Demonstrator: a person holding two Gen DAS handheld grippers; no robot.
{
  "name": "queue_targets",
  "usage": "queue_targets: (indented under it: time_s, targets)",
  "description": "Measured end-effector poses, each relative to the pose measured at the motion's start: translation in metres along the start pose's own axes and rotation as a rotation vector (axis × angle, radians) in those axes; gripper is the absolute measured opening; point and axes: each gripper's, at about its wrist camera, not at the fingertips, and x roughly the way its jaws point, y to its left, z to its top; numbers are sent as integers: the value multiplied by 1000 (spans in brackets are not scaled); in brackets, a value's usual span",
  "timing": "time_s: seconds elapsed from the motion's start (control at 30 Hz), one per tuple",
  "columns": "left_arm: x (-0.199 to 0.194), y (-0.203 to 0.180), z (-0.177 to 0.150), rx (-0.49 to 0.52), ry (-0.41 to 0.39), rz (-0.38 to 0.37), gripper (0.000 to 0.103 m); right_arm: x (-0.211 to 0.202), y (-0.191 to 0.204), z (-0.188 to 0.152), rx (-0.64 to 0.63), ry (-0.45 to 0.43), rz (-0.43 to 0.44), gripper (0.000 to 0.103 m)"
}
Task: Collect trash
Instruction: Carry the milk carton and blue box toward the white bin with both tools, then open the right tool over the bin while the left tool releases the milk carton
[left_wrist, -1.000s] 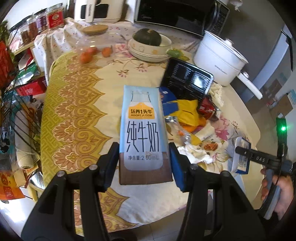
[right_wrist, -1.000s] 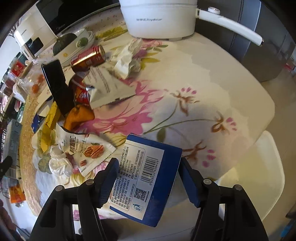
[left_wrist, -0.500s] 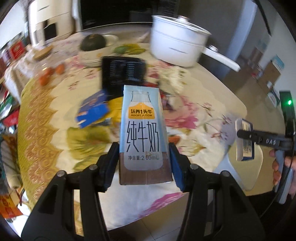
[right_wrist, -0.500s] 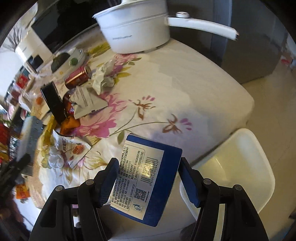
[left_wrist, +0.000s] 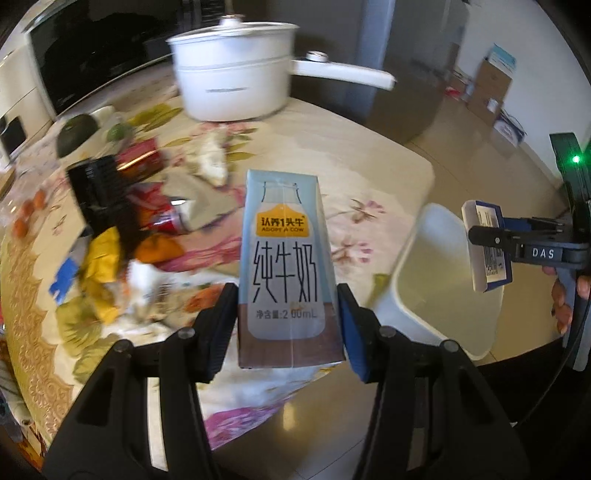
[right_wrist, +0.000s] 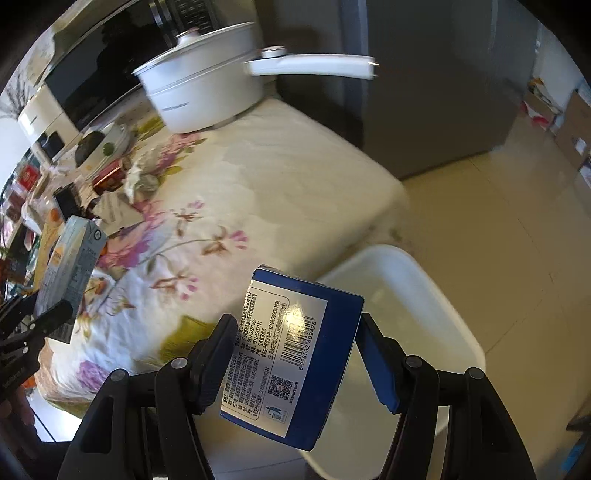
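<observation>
Black gripper frames (left_wrist: 288, 325) with round screws, blue pads, white "DAS" lettering.

Milk carton (left_wrist: 288, 273), centre of left wrist view: "认养1头牛", "ADOPT A COW", "纯牛奶", "净含量:200mL".
Blue box (right_wrist: 295, 354), lower centre of right wrist view: barcode "6928532409426".
Right gripper (left_wrist: 480, 236), right edge of left wrist view: "DAS".

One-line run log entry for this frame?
left tool: shut on milk carton | right tool: shut on blue carton | white bin: beside table, empty
</observation>
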Motion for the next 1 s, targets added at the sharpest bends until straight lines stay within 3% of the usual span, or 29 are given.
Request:
queue_targets:
  time_s: [0.43,0.57,1.0]
  targets:
    - [42,-120,4,254,51,-121,55,1,-86,-33,102,22,-83,66]
    - [64,-148,2,307,84,-138,55,5,-108,-40,121,32,-95,61]
    - [107,-187,-1,337,130,-148,55,14,-150,-53,176,92,-105,58]
